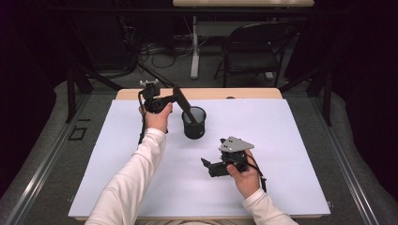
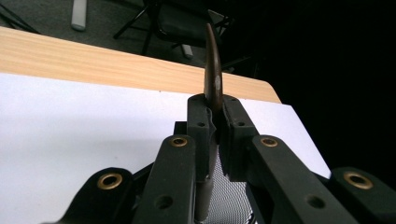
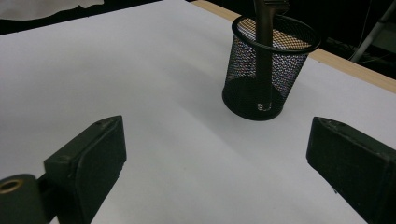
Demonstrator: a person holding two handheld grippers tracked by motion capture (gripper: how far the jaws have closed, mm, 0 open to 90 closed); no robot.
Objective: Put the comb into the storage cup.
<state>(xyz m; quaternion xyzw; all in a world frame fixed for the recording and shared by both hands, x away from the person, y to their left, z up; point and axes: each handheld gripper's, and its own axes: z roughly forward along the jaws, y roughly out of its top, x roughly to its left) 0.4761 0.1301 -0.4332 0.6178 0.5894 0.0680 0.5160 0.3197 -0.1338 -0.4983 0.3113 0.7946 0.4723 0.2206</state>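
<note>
One long dark tool (image 1: pixel 184 105) is the thing in hand: its lower end sits inside the mesh cup (image 1: pixel 194 123), its upper end pinched by the left gripper (image 1: pixel 174 96), jaws closed on it. Long axis is tilted, leaning from the cup up and back toward the left gripper, so the cup lies just below and beyond the jaws. In the left gripper view the tool (image 2: pixel 214 74) sticks out past the clamped pads, with cup mesh (image 2: pixel 226 198) directly under the jaws. Judged next move: let go so the tool drops in, or straighten it first. Right gripper (image 1: pixel 210 165) is well apart, nearer the person, jaws wide open and empty, resting on the white sheet (image 1: pixel 291 154), aimed at the cup (image 3: pixel 268 74). Left hand (image 1: pixel 158 117) is clearly nearer.
</note>
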